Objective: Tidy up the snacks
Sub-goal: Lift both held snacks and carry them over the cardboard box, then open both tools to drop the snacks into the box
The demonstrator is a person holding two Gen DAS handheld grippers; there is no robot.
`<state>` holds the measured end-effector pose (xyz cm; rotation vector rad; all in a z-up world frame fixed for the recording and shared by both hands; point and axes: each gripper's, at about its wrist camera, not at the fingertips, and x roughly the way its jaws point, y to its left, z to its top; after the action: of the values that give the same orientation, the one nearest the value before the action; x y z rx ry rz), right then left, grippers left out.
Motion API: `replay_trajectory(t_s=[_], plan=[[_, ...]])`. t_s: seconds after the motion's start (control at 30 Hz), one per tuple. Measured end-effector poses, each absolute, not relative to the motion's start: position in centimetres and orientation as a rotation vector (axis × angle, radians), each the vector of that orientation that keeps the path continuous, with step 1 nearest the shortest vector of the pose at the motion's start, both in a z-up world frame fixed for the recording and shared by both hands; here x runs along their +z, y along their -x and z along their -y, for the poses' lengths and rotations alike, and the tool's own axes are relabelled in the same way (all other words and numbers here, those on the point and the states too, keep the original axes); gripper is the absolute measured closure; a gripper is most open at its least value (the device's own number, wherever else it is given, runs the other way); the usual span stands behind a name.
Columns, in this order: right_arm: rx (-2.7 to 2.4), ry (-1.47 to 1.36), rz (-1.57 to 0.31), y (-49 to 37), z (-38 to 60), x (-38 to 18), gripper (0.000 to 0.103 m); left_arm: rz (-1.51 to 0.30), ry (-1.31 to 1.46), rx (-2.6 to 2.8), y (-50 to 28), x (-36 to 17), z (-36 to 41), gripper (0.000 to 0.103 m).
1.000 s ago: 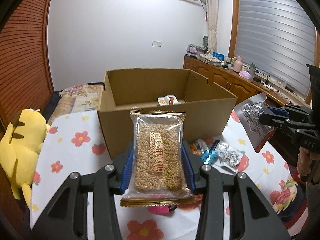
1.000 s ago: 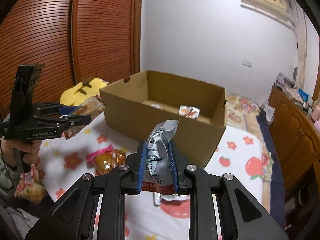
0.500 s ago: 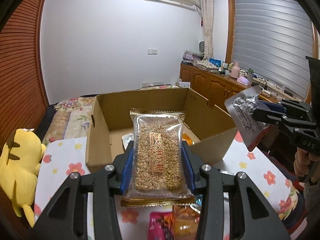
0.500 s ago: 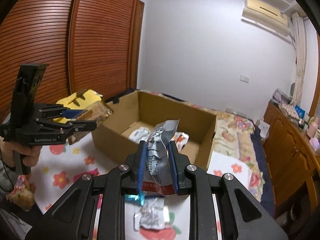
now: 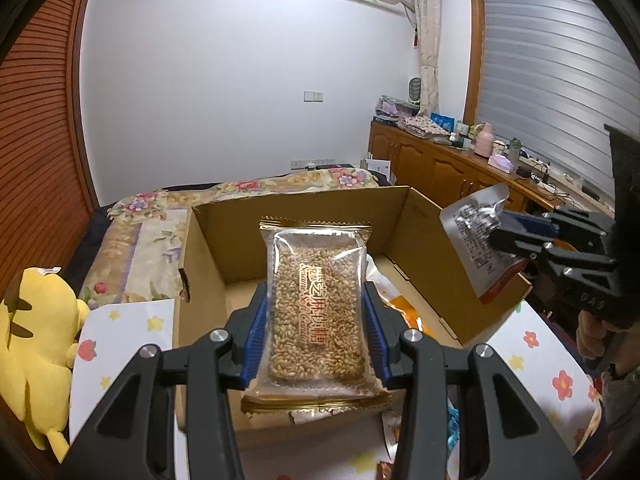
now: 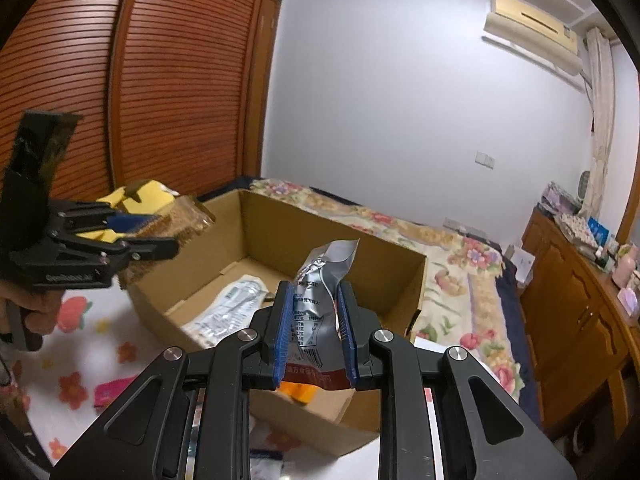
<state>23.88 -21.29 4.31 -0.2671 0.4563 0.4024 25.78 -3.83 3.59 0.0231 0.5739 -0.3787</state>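
Bedroom, cardboard box (image 5: pixel 424 220), left tongs (image 5: pixel 316 332) clenching "Sesame Soft Candy" bar (image 5: pixel 316 312), right tongs (image 6: pixel 314 328) gripping silver pouch (image 6: pixel 320 280).

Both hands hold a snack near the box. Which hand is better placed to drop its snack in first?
Probably the left gripper: its sesame bar looks already above the box opening, while the foil pouch hangs at the side wall.

The open cardboard box (image 5: pixel 304 216) is standing with its top unobstructed, leaving room to pass downward between its four walls. Inside it, a clear packet (image 6: pixel 228 308) and an orange packet (image 5: pixel 404 312) are lying on the floor, taking up part of the bottom. Left of the box, a yellow plush toy (image 5: pixel 36 344) is crowding the worktop (image 5: pixel 120 344) edge. Right of the box, a wooden cabinet (image 5: pixel 440 168) is standing well apart.
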Motion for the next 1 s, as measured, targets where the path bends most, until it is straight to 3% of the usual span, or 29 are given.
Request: replay_trajectory(t_s=[0.73,0.83,0.9,1.0], plan=[[0.399,0.265,-0.592,-27.2,20.5,0.0,0.081,-0.636,-0.049,-0.357,-27.7,2.0,4.6,0.057],[0.407,0.257,-0.605,-27.4,20.3,-0.2,0.081,-0.637,-0.055,-0.350,-27.7,2.1,4.6,0.051],[0.408,0.254,-0.609,-27.5,20.3,-0.3,0.081,-0.626,-0.048,-0.346,-27.4,2.3,4.5,0.040],[0.408,0.244,-0.604,-27.1,20.3,-0.2,0.079,-0.616,-0.038,-0.343,-26.8,2.5,4.1,0.031]])
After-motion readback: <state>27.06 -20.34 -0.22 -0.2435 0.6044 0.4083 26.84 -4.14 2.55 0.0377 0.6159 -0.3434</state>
